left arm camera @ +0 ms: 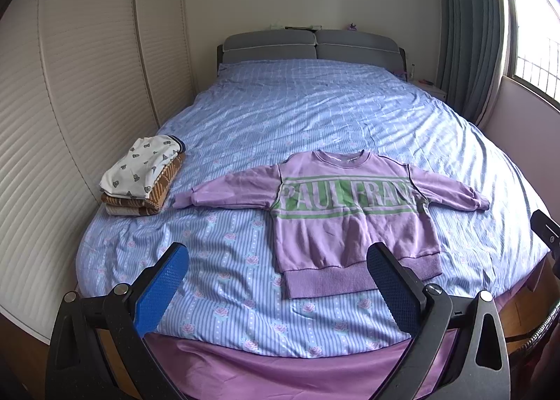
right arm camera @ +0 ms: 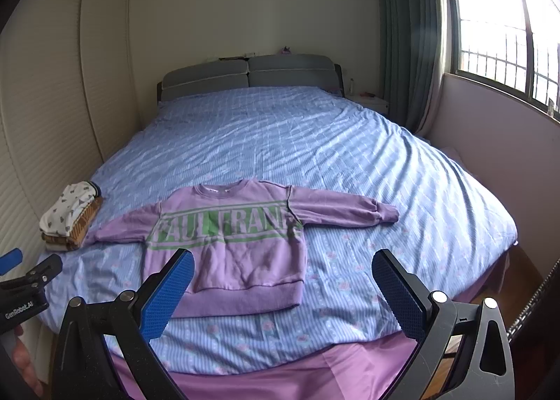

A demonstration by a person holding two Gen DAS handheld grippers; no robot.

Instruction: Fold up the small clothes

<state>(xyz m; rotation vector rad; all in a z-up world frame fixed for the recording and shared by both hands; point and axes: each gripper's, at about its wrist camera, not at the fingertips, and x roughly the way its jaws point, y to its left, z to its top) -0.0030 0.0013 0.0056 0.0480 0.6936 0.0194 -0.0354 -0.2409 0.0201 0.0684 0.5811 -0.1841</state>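
Both tools hang above the foot of the bed (left arm camera: pixel 315 113), the left tool (left arm camera: pixel 278 281) spread wide and holding nothing, the right tool (right arm camera: pixel 282 286) likewise. The purple sweatshirt (left arm camera: pixel 350 218) lies flat, sleeves outstretched, with the folded stack (left arm camera: pixel 143 176) just beside its left cuff.

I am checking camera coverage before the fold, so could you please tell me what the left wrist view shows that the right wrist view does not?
Only the left wrist view shows the left gripper head-on, open, with the right gripper's black edge at the frame's right side.

Only the right wrist view shows the right gripper head-on, open, the left gripper's blue tip and body at the lower left, and much more of the barred window.

Both show the purple sweatshirt spread flat on the blue bedspread, sleeves out, and the stack of folded clothes beside its sleeve.
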